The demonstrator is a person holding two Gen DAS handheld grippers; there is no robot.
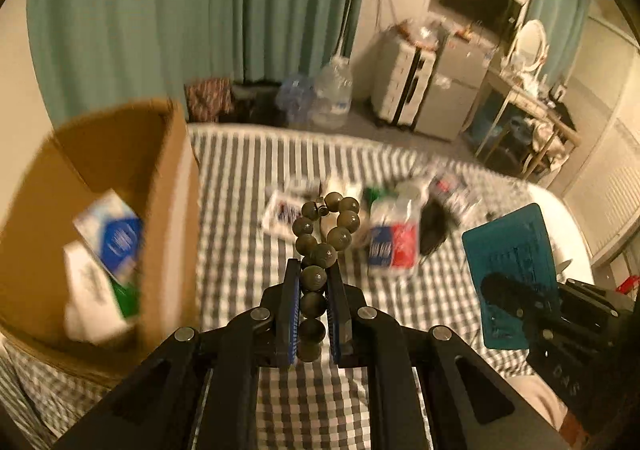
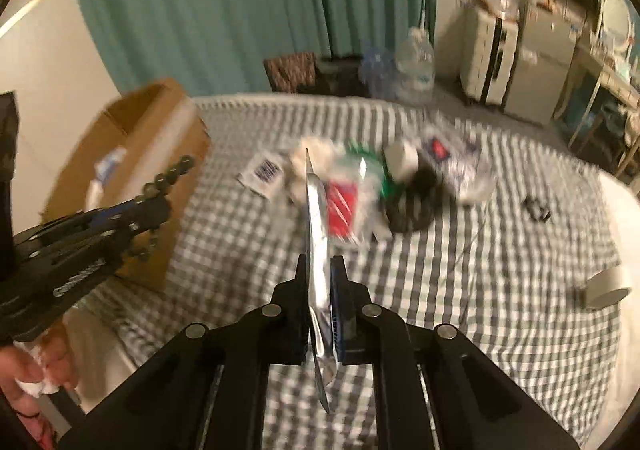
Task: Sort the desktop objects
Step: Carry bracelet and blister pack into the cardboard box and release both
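My left gripper (image 1: 313, 270) is shut on a string of dark green beads (image 1: 325, 228) and holds it above the checked cloth, just right of an open cardboard box (image 1: 168, 218). It also shows in the right wrist view (image 2: 160, 206), with the beads (image 2: 173, 172) hanging beside the box (image 2: 160, 138). My right gripper (image 2: 320, 262) is shut on a flat teal packet with a silver inner face (image 2: 316, 210), seen edge-on; the same teal packet (image 1: 512, 274) shows in the left wrist view at the right. A pile of packets and bottles (image 1: 392, 234) lies on the cloth ahead.
The box holds blue and white cartons (image 1: 108, 246). A roll of tape (image 2: 608, 284) and a small black clip (image 2: 538, 208) lie on the cloth at the right. Water jugs (image 1: 332, 90), a suitcase (image 1: 400, 90) and a desk (image 1: 528, 110) stand beyond the bed.
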